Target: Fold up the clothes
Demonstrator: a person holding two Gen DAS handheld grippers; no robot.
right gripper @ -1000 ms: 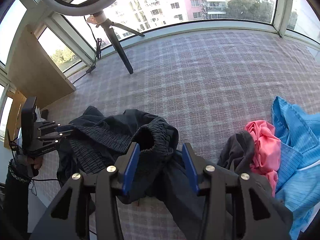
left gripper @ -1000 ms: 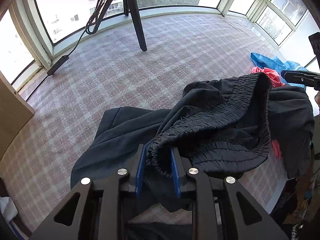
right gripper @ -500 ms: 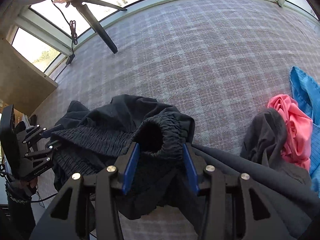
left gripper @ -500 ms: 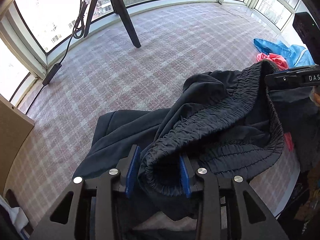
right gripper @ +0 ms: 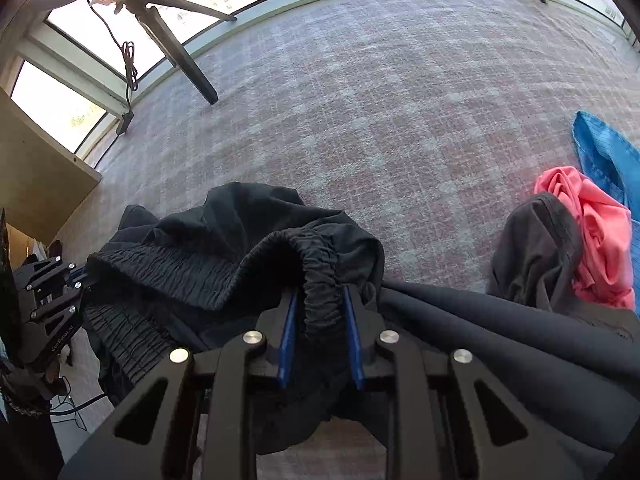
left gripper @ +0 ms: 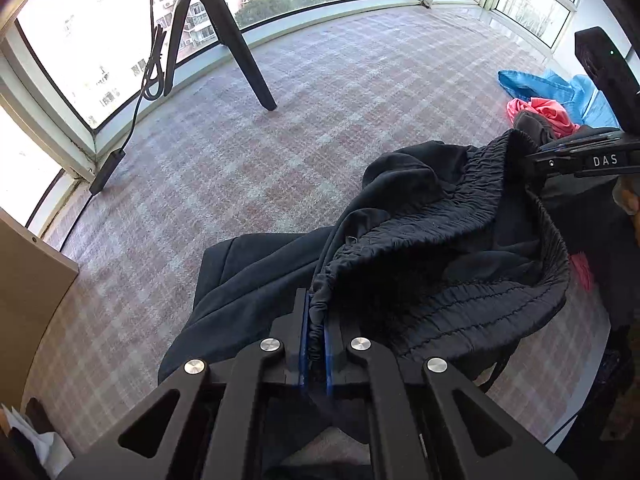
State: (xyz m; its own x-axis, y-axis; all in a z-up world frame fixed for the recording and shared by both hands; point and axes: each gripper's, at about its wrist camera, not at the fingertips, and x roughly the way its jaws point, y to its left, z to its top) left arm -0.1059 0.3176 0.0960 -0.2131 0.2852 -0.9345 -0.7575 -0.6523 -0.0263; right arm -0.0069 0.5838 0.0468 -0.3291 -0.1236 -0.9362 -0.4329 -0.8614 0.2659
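Observation:
Black shorts with a gathered elastic waistband hang between both grippers above the checked table cloth. My left gripper is shut on one end of the waistband. My right gripper has its blue pads on either side of the other end of the waistband, with the band bunched between them. The right gripper also shows in the left wrist view at the far end of the band. The left gripper shows at the left edge of the right wrist view.
A dark grey garment, a pink one and a blue one lie piled at the right. A black tripod leg and a cable stand at the back by the windows. A wooden cabinet is at the left.
My left gripper has closed tight on the waistband. My right gripper has narrowed around the other end. The shorts are lifted and stretched wider between them.

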